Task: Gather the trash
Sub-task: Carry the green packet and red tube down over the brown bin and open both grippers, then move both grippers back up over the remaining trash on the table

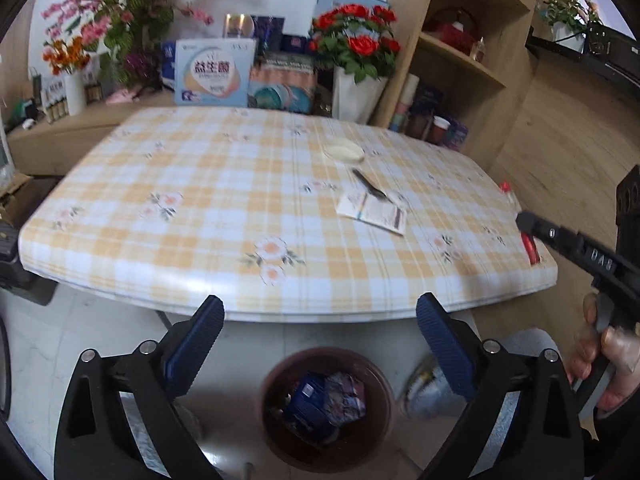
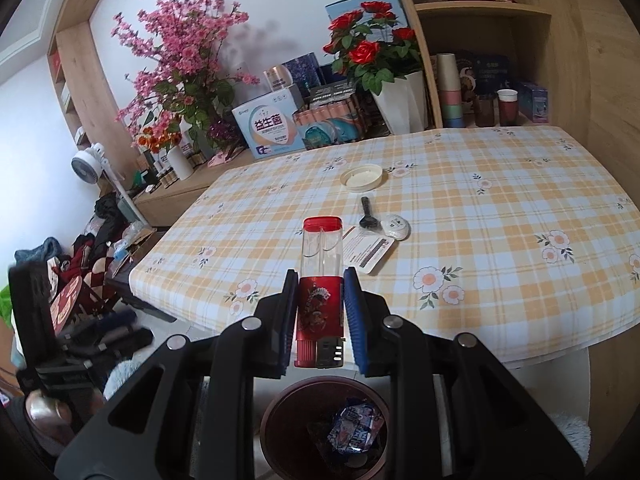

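Left tongs spread wide, nothing between them, over the brown bin on the floor. Right tongs pinch the red lighter at the table's near edge, just above the bin, well placed for dropping. Card and lid lie further back.

Both wrist cameras look down and forward from the table's near edge toward the far flower-lined wall, sharing the checked tabletop and the bin below.
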Demonstrator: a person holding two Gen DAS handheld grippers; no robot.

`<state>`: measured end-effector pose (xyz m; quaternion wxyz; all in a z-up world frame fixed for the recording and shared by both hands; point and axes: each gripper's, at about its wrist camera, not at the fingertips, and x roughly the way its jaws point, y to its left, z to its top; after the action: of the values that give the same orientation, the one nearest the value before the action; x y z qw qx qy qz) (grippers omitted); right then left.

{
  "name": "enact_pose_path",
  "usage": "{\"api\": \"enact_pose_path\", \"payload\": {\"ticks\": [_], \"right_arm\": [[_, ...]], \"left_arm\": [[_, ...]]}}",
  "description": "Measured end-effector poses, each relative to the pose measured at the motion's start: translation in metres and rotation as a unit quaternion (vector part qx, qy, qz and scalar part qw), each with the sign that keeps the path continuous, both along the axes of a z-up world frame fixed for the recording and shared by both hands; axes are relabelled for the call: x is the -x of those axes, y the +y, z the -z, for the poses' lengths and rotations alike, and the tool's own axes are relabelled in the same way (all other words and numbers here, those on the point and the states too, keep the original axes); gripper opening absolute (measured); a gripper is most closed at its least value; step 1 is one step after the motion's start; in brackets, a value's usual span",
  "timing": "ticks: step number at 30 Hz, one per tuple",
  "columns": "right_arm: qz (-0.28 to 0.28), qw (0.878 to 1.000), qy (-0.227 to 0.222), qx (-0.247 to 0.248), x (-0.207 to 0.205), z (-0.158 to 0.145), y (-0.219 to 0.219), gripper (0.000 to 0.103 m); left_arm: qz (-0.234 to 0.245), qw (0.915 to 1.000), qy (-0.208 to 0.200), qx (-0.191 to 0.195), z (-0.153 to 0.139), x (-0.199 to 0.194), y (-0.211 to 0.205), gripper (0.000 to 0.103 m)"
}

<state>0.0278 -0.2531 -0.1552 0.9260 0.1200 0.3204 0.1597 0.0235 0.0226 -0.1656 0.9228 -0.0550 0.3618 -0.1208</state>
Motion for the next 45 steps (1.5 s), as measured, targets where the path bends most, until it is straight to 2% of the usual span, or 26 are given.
{"api": "enact_pose_path", "payload": {"ticks": [5, 12, 21, 22, 23, 26, 27, 32, 36, 45], "right_arm": [[-0.031, 0.999, 0.01, 0.01, 0.003, 0.005, 0.019, 0.026], [-0.079, 0.996, 0.034, 0.029, 0.007, 0.016, 0.052, 0.026], [-0.117, 0.991, 0.053, 0.042, 0.007, 0.024, 0.085, 0.028], [-0.12, 0.991, 0.053, 0.04, 0.007, 0.024, 0.087, 0.032], [-0.12, 0.991, 0.051, 0.039, 0.007, 0.023, 0.088, 0.041], [-0.119, 0.991, 0.037, 0.042, 0.007, 0.019, 0.092, 0.061], [-0.115, 0.992, 0.031, 0.044, 0.006, 0.016, 0.091, 0.064], [-0.073, 0.996, 0.003, 0.048, -0.003, 0.001, 0.074, 0.091], [-0.023, 0.998, -0.008, 0.059, -0.013, -0.006, 0.05, 0.097], [0.045, 0.997, 0.004, 0.059, -0.026, 0.002, -0.001, 0.097]], "left_arm": [[-0.039, 0.9989, -0.02, -0.019, -0.014, 0.004, 0.017, 0.097], [-0.09, 0.9954, -0.032, -0.013, -0.023, 0.015, 0.05, 0.097], [-0.117, 0.9927, -0.026, -0.006, -0.017, 0.024, 0.074, 0.097], [-0.118, 0.9927, -0.025, -0.007, -0.016, 0.024, 0.075, 0.097], [-0.119, 0.9926, -0.025, -0.007, -0.016, 0.024, 0.076, 0.097], [-0.12, 0.9925, -0.024, -0.001, -0.014, 0.024, 0.08, 0.097], [-0.121, 0.9924, -0.023, 0.0, -0.013, 0.023, 0.081, 0.097], [-0.123, 0.9923, -0.016, 0.003, -0.009, 0.02, 0.082, 0.097], [-0.122, 0.9924, -0.015, 0.003, -0.008, 0.019, 0.082, 0.097], [-0.114, 0.9932, -0.017, -0.016, -0.008, 0.007, 0.074, 0.097]]}}
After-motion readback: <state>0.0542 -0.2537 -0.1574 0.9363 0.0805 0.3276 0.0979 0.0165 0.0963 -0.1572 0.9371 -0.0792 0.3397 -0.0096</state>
